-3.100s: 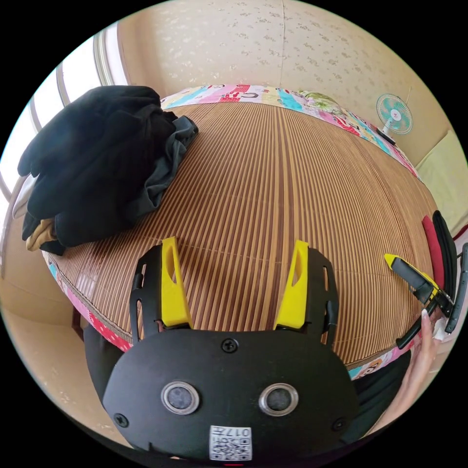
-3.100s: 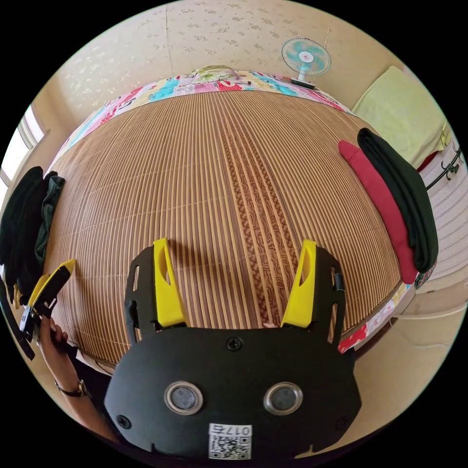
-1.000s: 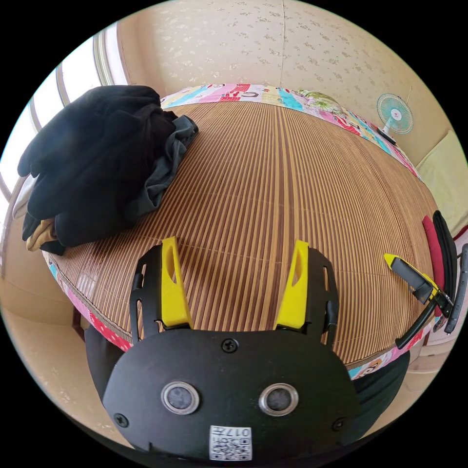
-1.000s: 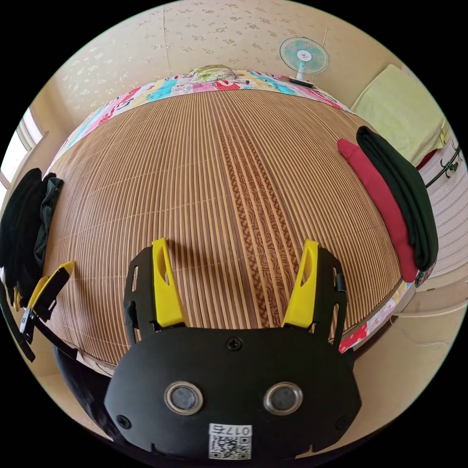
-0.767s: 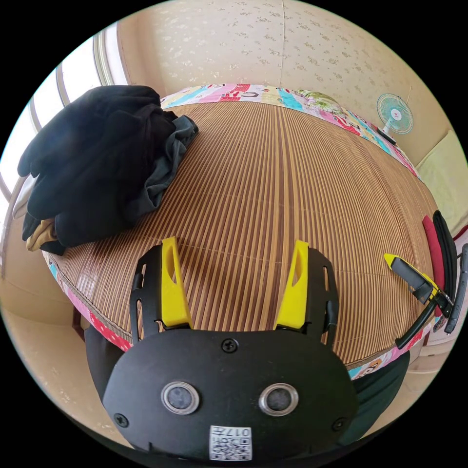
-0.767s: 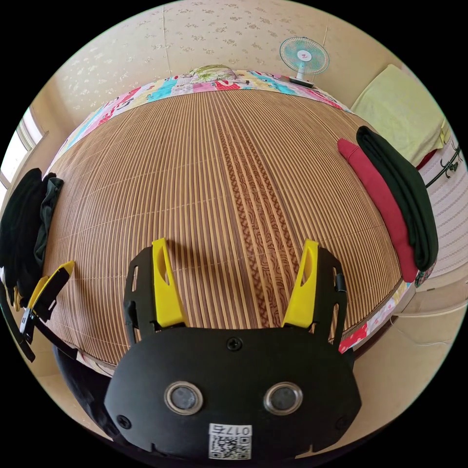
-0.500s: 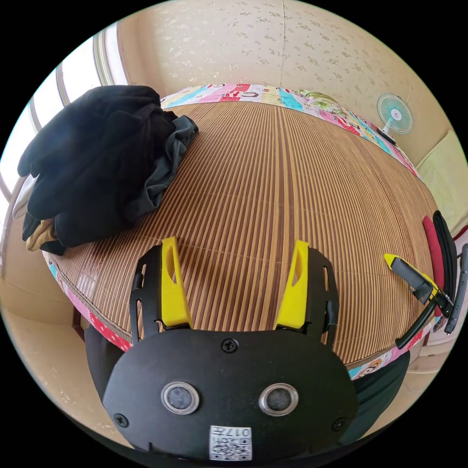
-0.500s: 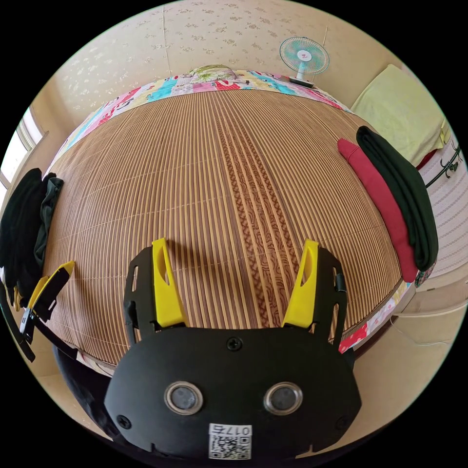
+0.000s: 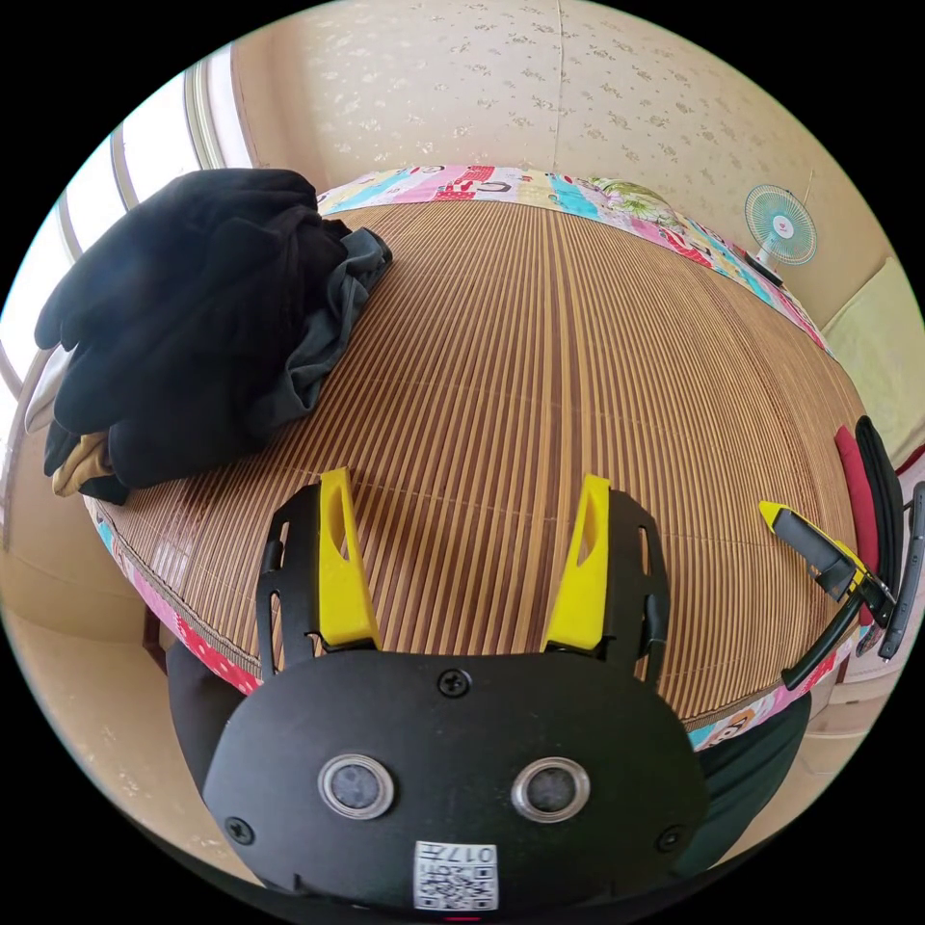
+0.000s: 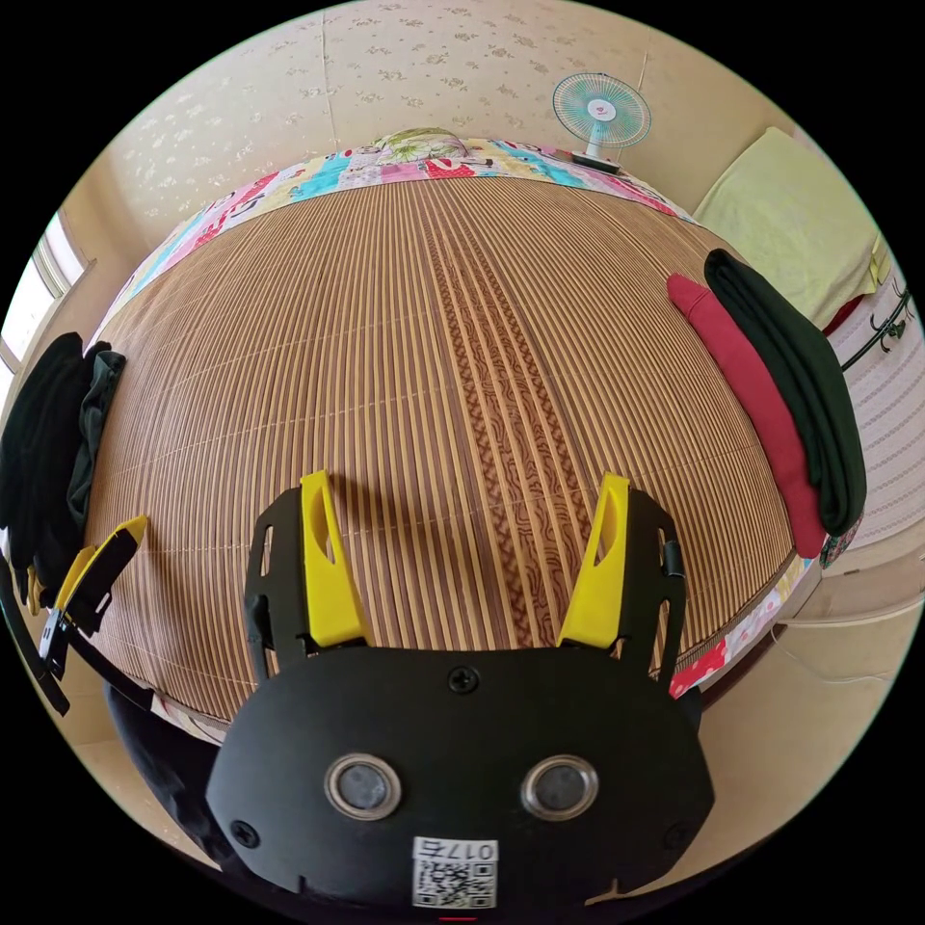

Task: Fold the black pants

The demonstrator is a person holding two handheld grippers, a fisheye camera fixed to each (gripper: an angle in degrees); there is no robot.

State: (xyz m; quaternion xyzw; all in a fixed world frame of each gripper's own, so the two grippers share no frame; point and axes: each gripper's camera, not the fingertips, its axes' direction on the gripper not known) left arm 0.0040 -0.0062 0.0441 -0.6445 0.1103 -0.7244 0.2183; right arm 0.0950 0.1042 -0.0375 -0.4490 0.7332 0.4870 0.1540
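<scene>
Black pants (image 9: 183, 308) well apart from left gripper (image 9: 462, 491)

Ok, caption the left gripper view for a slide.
Open left hand-held gripper above bamboo mat, heap of black clothes at mat's corner.

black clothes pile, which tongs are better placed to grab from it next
Probably the left tongs: the black clothes pile lies near them, on their side of the bamboo mat. From the right tongs it lies across the mat. Both are open.

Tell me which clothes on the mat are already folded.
The red garment and dark garment lying flat side by side at the mat's right edge; the black heap opposite is crumpled.
</scene>
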